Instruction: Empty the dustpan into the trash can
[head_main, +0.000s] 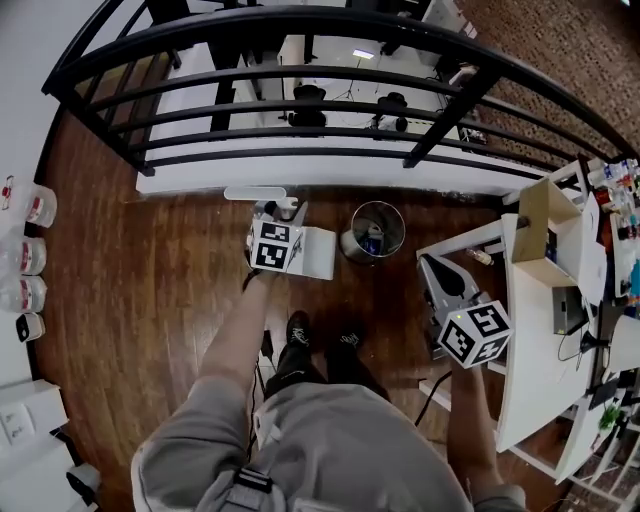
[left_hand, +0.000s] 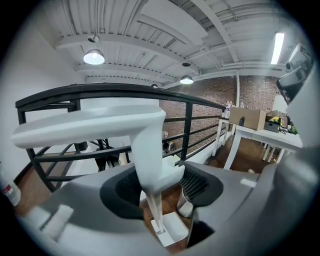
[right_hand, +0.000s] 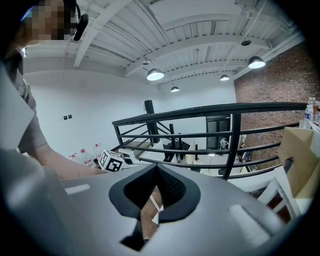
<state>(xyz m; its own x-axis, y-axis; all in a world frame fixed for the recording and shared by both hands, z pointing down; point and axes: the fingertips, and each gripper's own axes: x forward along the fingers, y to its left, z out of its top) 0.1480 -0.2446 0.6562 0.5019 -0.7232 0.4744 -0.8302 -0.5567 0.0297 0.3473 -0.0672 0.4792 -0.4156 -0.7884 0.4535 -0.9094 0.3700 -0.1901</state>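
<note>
A white long-handled dustpan stands on the wood floor just left of a small round metal trash can. My left gripper is shut on the top of the dustpan's handle. In the left gripper view the white handle runs down between the pads to the pan, with the trash can beside it. My right gripper hangs to the right of the can, shut and empty; in its own view the jaw tips meet, and the left gripper's marker cube shows beyond.
A black metal railing runs across just behind the dustpan and can. A white desk with a cardboard box stands close on the right. Water bottles line the left wall. The person's feet are behind the can.
</note>
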